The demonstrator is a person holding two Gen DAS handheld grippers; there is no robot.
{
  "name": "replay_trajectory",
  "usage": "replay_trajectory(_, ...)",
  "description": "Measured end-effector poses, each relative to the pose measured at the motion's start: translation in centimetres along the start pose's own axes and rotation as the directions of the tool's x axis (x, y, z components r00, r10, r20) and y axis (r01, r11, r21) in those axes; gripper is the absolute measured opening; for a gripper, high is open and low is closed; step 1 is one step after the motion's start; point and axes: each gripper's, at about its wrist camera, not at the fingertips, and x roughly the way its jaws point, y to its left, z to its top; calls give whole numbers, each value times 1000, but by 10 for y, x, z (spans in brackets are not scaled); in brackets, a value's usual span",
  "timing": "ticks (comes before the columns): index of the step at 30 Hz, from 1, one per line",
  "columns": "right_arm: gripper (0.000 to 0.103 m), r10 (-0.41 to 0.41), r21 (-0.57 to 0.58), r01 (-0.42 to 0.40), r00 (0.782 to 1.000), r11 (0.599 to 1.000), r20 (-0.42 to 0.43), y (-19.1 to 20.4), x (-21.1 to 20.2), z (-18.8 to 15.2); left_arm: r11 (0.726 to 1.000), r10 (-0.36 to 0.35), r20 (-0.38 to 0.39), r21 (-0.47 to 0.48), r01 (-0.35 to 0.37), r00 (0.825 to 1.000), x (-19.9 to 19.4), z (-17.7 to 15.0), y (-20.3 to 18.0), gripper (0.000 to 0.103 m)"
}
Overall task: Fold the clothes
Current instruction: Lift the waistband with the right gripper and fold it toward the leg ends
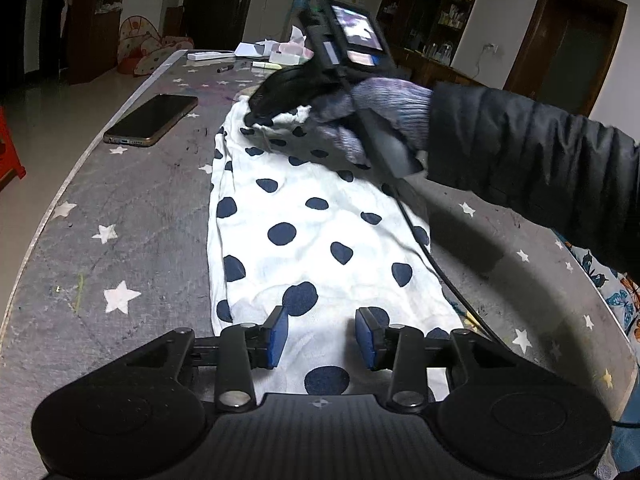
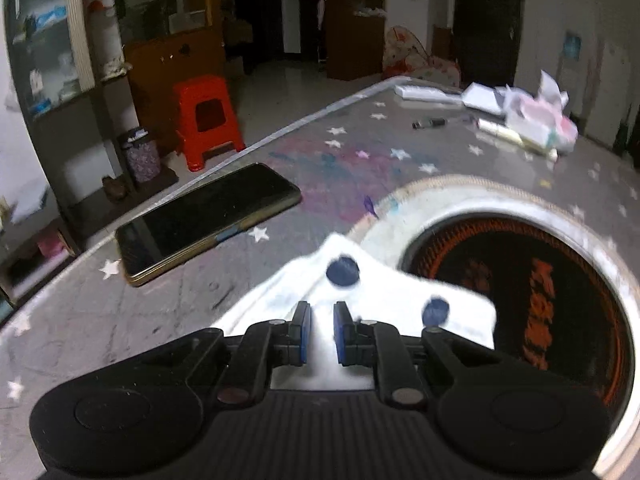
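Observation:
A white cloth with navy polka dots (image 1: pixel 320 240) lies lengthwise on the grey star-patterned table (image 1: pixel 132 208). My left gripper (image 1: pixel 322 320) hangs open over the cloth's near end, its blue pads (image 1: pixel 280 334) apart, with only fabric below them. At the far end, a gloved hand (image 1: pixel 384 108) holds my right gripper (image 1: pixel 256 118) down on the bunched fabric. In the right wrist view the right gripper (image 2: pixel 322 310) has its pads close together with white cloth (image 2: pixel 384 292) between them, and the cloth's corner is raised and blurred.
A dark phone (image 1: pixel 152 120) (image 2: pixel 208 220) lies left of the cloth near the table edge. Papers, pens and a tissue pack (image 2: pixel 532 120) sit at the far end. A round opening with a red-glowing heater (image 2: pixel 520 292) is right of the cloth. A black cable (image 1: pixel 440 272) trails across the cloth's right side.

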Motion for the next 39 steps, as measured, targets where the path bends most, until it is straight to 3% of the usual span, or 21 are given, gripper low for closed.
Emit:
replay_trajectory(3, 14, 12, -18, -11, 1000, 1000, 9, 3, 3, 5, 1000, -1, 0, 1, 1, 1000, -1, 1, 0, 42)
replay_trajectory(5, 32, 21, -1, -21, 999, 1000, 29, -7, -7, 6, 1000, -1, 3, -2, 1, 1000, -2, 1, 0, 42)
replay_trajectory(10, 52, -12, 68, 9, 999, 998, 49, -50, -28, 2, 1000, -3, 10, -14, 3, 1000, -3, 2, 2, 44)
replay_trajectory(15, 59, 19, 144, -20, 1000, 989, 8, -87, -20, -8, 1000, 1, 8, -21, -1, 1000, -3, 4, 2, 44)
replay_trajectory(20, 59, 64, 203, -70, 997, 977, 37, -98, -7, -20, 1000, 12, -1, -24, -12, 1000, -1, 6, 2, 44)
replay_trajectory(24, 51, 98, 189, -111, 992, 976, 76, -95, -4, -22, 999, 21, -8, -25, -21, 1000, 1, 8, 3, 44)
replay_trajectory(29, 19, 103, 184, -117, 991, 976, 84, -94, -4, -22, 999, 26, -13, -25, -26, 1000, 2, 9, 2, 45)
replay_trajectory(32, 12, 102, 203, -118, 991, 972, 89, -94, -6, -23, 999, 30, -14, -25, -30, 999, 1, 9, 1, 45)
replay_trajectory(39, 9, 118, 228, -150, 982, 962, 148, -93, -31, -17, 998, 49, -4, -38, -49, 999, -6, 8, 4, 45)
